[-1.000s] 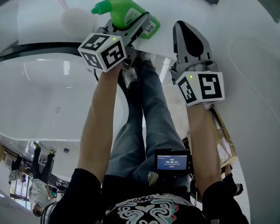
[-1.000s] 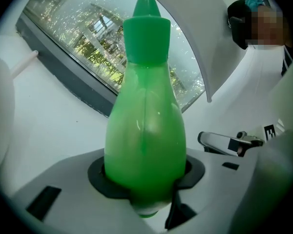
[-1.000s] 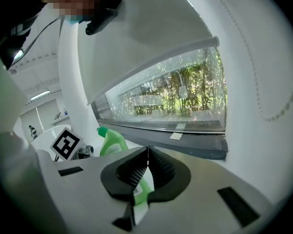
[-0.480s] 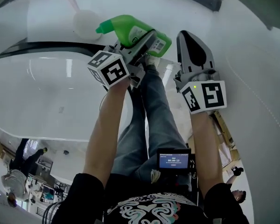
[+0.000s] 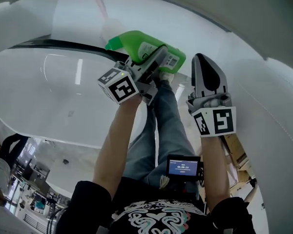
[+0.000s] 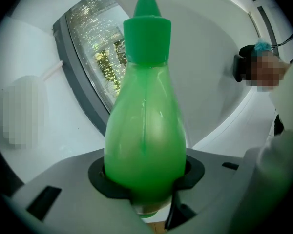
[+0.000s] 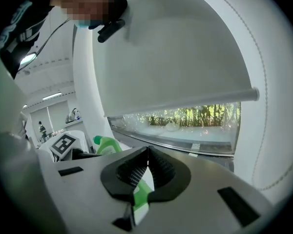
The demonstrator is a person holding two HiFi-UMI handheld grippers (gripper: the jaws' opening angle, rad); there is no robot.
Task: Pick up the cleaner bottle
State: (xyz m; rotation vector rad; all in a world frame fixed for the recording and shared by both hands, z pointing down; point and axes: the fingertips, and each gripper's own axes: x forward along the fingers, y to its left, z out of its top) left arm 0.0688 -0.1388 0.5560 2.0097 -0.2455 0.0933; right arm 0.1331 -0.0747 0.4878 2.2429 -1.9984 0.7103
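The cleaner bottle [image 5: 142,45] is bright green with a pointed cap and a white label, and it hangs in the air. My left gripper [image 5: 155,64] is shut on its fat lower body. In the left gripper view the bottle [image 6: 145,130] stands upright and fills the gap between the dark pads of the left gripper [image 6: 145,182]. My right gripper [image 5: 206,62] is to the right of the bottle and apart from it. In the right gripper view the right gripper [image 7: 147,172] has its ribbed pads meeting with nothing held, and the bottle [image 7: 105,144] shows at the left.
White curved walls and a window with a lowered roller blind [image 7: 185,77] surround me. Below the grippers are the person's legs in jeans [image 5: 158,130] and a small lit screen [image 5: 182,167]. People stand far off at the lower left [image 5: 5,155].
Both grippers have risen, the left one carrying the green bottle up with it and rolling a little. The right gripper stays beside it, jaws together.
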